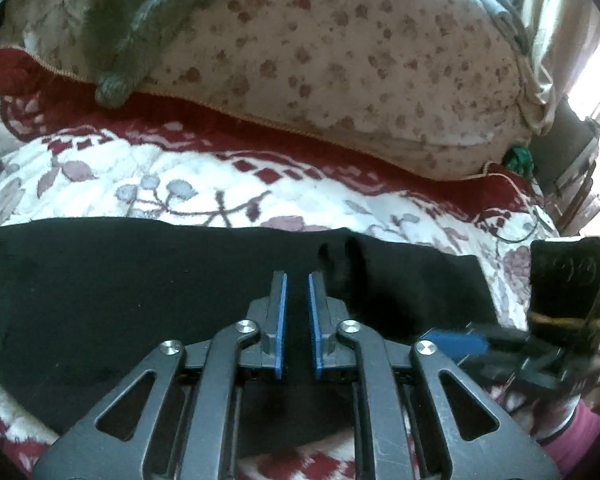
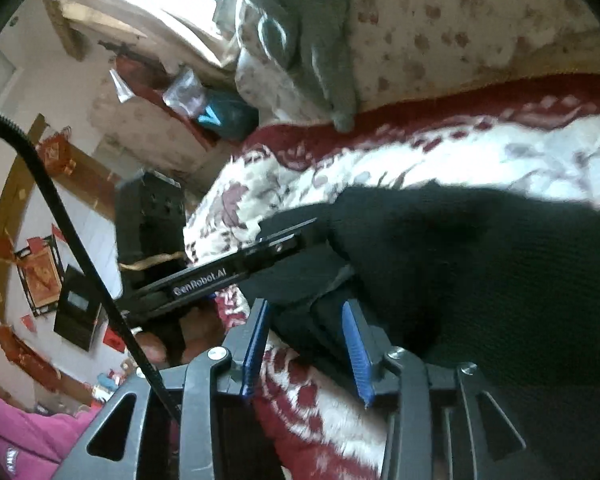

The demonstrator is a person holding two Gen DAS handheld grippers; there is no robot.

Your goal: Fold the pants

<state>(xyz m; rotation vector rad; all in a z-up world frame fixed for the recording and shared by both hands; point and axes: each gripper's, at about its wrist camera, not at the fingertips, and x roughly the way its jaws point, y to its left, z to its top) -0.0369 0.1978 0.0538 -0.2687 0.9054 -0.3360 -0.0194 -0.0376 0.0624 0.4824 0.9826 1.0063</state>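
Black pants (image 1: 140,280) lie folded flat on a floral bedspread (image 1: 140,176). My left gripper (image 1: 297,280) hovers over their middle, its blue pads a narrow gap apart with nothing between them. My right gripper (image 2: 306,312) is open at the pants' edge (image 2: 460,272), with a fold of black cloth between its blue pads (image 2: 356,348). It also shows blurred at the right of the left wrist view (image 1: 460,342). The left gripper's body (image 2: 228,268) lies across the right wrist view, its tip resting on the black cloth.
A large spotted pillow (image 1: 340,60) with a grey garment (image 1: 140,20) on it lies at the bed's far side. A dark red border (image 1: 260,128) runs below it. Room furniture and a wall (image 2: 60,200) lie beyond the bed edge. A pink sleeve (image 2: 28,432) is near.
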